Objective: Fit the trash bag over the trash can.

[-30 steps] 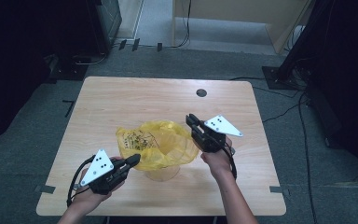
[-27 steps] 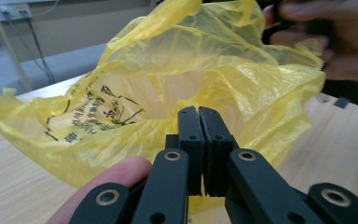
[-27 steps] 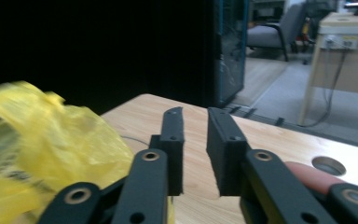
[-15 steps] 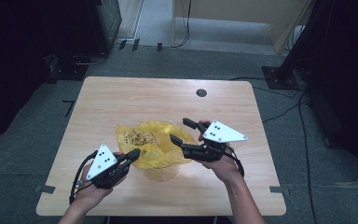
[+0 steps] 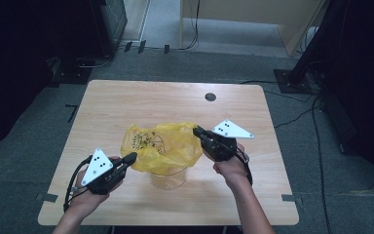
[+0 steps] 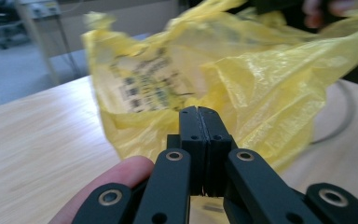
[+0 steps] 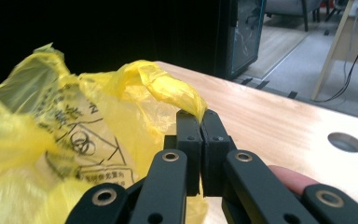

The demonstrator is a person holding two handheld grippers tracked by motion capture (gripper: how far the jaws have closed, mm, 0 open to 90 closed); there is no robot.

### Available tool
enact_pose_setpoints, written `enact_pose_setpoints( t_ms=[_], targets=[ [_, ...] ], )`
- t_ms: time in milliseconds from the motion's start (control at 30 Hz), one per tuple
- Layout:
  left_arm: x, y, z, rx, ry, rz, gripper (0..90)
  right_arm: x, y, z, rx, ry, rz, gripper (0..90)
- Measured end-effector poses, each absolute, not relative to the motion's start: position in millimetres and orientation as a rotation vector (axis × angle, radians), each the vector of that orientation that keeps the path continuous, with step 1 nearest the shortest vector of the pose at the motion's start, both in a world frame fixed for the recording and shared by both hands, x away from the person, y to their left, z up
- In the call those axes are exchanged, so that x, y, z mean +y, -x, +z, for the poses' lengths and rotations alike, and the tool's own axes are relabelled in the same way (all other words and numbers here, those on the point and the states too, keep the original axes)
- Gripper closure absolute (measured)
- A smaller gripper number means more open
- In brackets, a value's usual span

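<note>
Yellow plastic bag [image 5: 163, 146] sits desk-centre, draped over the mouth of a clear cup [image 5: 168, 179]. Nearest the camera, at 7 o'clock from the bag, left tool [image 5: 129, 158] is clenched on the bag's near-left edge; in the left gripper view the jaws stand flush together with film bunched at the tips. Farther out, at 3 o'clock from the bag, right tool [image 5: 198, 131] has just been closing and now pinches the bag's right rim; right gripper view shows a yellow fold caught between the pads. Both hands equally close, on opposite sides. Bag mouth's long axis runs 8-to-2 between the tools, so likely next move is pulling apart along that line. Beyond: bare desk [image 5: 165, 100], grommet hole [image 5: 210, 97].
</note>
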State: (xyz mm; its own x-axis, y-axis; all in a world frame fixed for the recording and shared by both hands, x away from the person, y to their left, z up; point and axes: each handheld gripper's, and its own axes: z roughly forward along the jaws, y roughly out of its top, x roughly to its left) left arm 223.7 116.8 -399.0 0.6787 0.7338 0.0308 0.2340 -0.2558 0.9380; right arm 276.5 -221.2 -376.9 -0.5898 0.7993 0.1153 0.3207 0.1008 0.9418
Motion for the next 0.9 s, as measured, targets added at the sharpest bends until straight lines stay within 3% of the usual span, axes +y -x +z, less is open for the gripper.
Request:
enact_pose_setpoints(
  t_ms=[300, 633, 900],
  targets=[
    [122.6, -238.2, -413.0, 0.859, -1.786, 0.589, 89.0, -230.5, -279.0, -405.0, 1.875, -1.296, 1.422, 89.4],
    [127.0, -246.2, -445.0, 0.939, -1.846, 0.479, 89.3, -225.1, -282.0, -439.0, 1.949, -1.347, 1.333, 90.0],
    [118.0, -245.4, -462.7, 0.911, -1.884, 0.487, 89.3, -226.2, -279.1, -451.5, 1.983, -1.374, 1.34, 90.0]
  ],
)
